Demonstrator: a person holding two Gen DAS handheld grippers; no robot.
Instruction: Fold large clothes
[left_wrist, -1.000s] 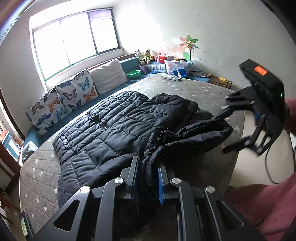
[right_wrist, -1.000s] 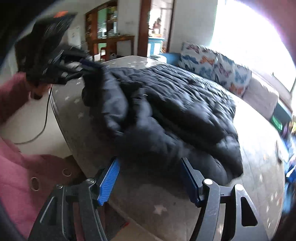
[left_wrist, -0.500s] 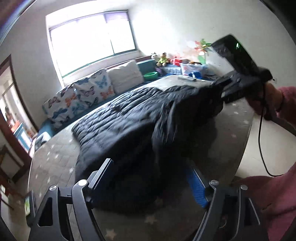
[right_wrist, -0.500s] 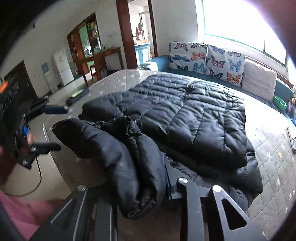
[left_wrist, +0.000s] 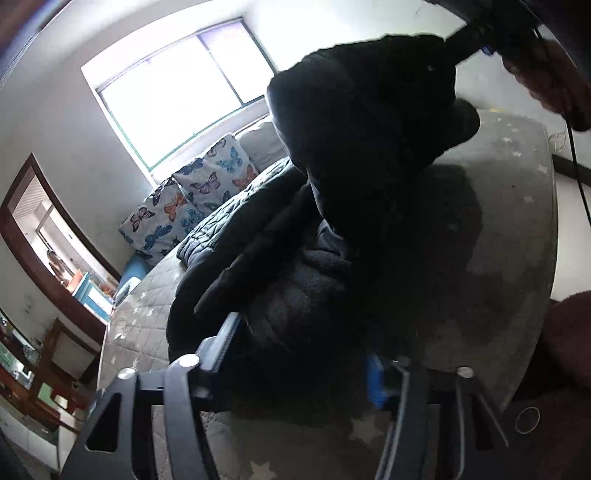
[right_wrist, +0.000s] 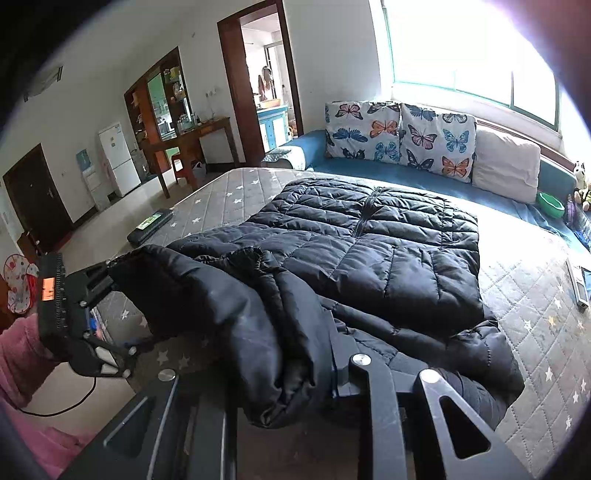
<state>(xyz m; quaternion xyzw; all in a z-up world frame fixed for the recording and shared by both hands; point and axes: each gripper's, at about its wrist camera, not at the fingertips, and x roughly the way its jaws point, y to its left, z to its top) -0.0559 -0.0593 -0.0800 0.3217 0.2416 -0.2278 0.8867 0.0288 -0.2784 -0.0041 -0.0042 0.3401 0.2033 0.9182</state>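
A black quilted jacket (right_wrist: 369, 240) lies spread on the grey star-patterned mattress (right_wrist: 535, 314). My right gripper (right_wrist: 284, 384) is closing, its jaws pressed on a thick fold of the jacket's near side. In the left wrist view that fold (left_wrist: 369, 129) hangs lifted from the right gripper (left_wrist: 491, 37) at the top right. My left gripper (left_wrist: 299, 362) sits low at the jacket's near edge. Its jaws are closing with dark fabric between the blue pads (left_wrist: 225, 343), and a wide gap remains. In the right wrist view the left gripper (right_wrist: 110, 310) is at the jacket's left corner.
Butterfly cushions (right_wrist: 399, 136) and a plain pillow (right_wrist: 506, 166) line a blue bench under the window. A remote (right_wrist: 578, 288) lies on the mattress at the right. A flat device (right_wrist: 151, 225) is on the floor by the mattress's far corner. A cable (left_wrist: 580, 177) hangs from the right gripper.
The left gripper let go of the jacket fold, opened wide, sank toward the jacket's edge and is narrowing again. The right gripper shut on a fold and lifted it.
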